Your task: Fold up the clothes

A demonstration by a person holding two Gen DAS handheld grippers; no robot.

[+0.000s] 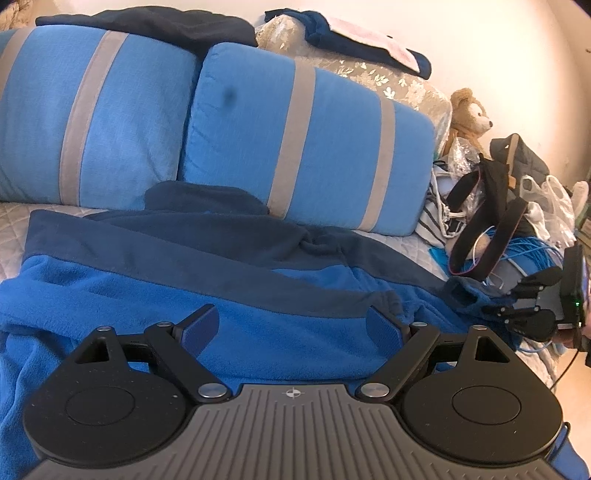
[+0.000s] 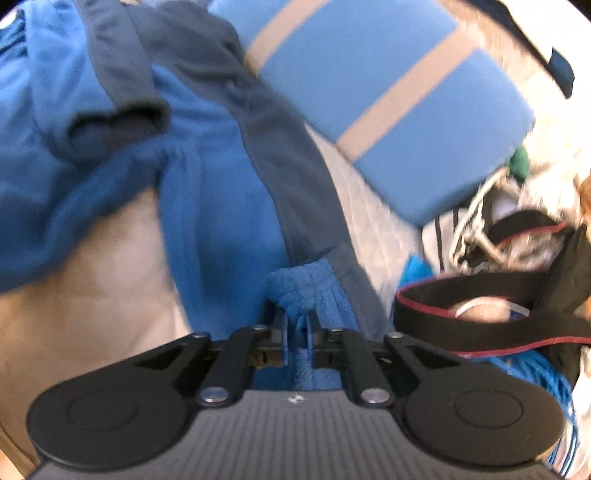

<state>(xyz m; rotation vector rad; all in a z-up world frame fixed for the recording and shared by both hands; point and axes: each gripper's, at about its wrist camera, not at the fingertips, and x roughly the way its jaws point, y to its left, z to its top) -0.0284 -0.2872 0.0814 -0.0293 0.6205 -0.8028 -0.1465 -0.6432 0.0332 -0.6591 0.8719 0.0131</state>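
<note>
Two claws at work on one blue fleece garment [image 1: 229, 295], spread across a quilted bed [image 1: 14, 229] in front of two blue pillows with beige stripes [image 1: 306, 147]. My right claw [image 2: 295, 328] has its jaws pinched tight on a bunched fold of the fleece [image 2: 299, 284] at the garment's right edge, the fabric gathered between the blue pads [image 2: 284, 332]; from the left wrist view the same claw [image 1: 517, 302] shows at the far right, gripping the cloth beside a tangle of blue cable [image 1: 532, 251]. My left claw [image 1: 291, 325] stands wide, jaws well apart and holding nothing, poised just above the bright blue body of the garment, near its darker navy band [image 1: 184, 251]. A navy cuff [image 2: 122, 122] lies folded over the fleece in the right wrist view, which is blurred. To the right of the pillows sit a teddy bear [image 1: 471, 114], a black strap with red edging [image 2: 480, 325] and a heap of bags. More dark clothing [image 1: 147, 22] lies along the top of the pillows, against a pale wall.
</note>
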